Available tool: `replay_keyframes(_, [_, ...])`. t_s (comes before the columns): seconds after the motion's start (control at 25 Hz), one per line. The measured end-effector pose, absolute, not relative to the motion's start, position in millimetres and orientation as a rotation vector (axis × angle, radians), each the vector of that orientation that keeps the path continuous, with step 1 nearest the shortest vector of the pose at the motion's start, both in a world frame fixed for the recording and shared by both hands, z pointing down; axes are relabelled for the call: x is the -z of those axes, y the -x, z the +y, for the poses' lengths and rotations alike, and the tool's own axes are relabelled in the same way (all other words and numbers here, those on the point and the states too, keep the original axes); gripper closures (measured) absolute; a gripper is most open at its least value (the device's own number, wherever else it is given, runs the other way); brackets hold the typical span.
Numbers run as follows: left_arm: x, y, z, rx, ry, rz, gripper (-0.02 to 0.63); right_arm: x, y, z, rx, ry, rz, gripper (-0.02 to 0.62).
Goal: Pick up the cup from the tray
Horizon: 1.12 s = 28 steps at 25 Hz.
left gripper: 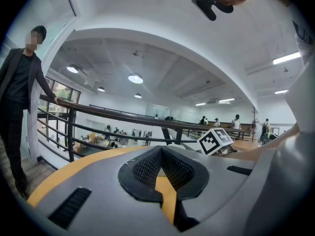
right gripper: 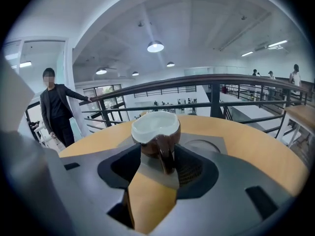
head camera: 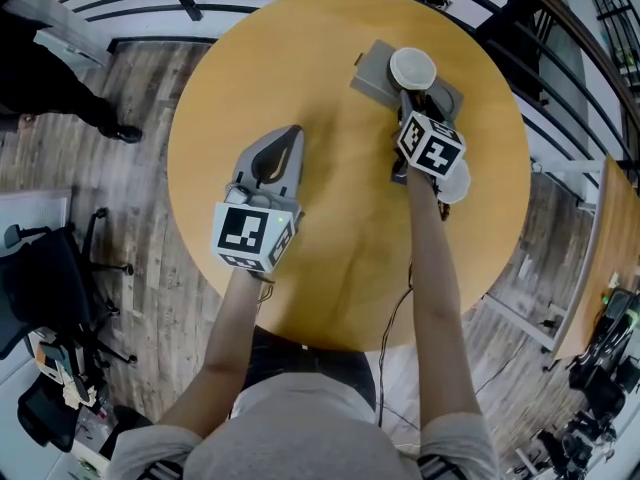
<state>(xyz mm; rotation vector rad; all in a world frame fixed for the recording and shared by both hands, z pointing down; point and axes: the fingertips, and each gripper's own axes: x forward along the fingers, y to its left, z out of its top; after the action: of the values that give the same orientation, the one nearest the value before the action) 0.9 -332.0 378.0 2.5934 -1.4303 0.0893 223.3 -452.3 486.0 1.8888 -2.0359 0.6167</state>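
Note:
A cup [head camera: 412,68], brown outside and white inside, stands on a grey tray [head camera: 372,68] at the far side of the round wooden table [head camera: 340,268]. My right gripper [head camera: 415,95] reaches onto the tray from the near side. In the right gripper view the cup [right gripper: 156,128] is upright and its brown handle [right gripper: 166,157] hangs between the spread jaws of the right gripper [right gripper: 161,160], close to the right pad; the gripper is open. My left gripper [head camera: 295,130] rests over bare table to the left, its tips together and holding nothing; in its own view the left gripper [left gripper: 161,150] is shut.
A white disc [head camera: 456,184] lies by the right gripper, partly hidden under it. A dark railing [right gripper: 197,82] rings the table's far side. A person in black [right gripper: 56,109] stands at it. An office chair [head camera: 40,278] sits on the floor at left, another table [head camera: 612,238] at right.

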Motion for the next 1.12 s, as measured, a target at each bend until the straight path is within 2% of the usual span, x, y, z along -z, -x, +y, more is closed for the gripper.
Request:
replay_keyframes(0.2, [-384,-5,-337,-0.092,-2.588,-1.416,0.600,-493,-221,-454,-0.561,-1.844,-2.018,0.405])
replay_keyframes(0.36, [-387,-4,-339,-0.097,-2.578,-1.411,0.600,-493,-217,-452,-0.472,-1.809,-1.996,0.468])
replay_keyframes(0.6, [-391,-5,-340,-0.106,-2.572,-1.407,0.600,-494,-217,-451,-0.413,-1.818,-1.982,0.501])
replay_keyframes(0.64, [-392,-4,-340,-0.107,-2.570,-1.407,0.600,-494,-217,-451,-0.415,-1.824,-1.983,0.537])
replay_keyframes(1.12, [-398,-5,-339,-0.127,-2.560,-1.413,0.600,-490,-216,-447,-0.409,-1.902,-2.024,0.548])
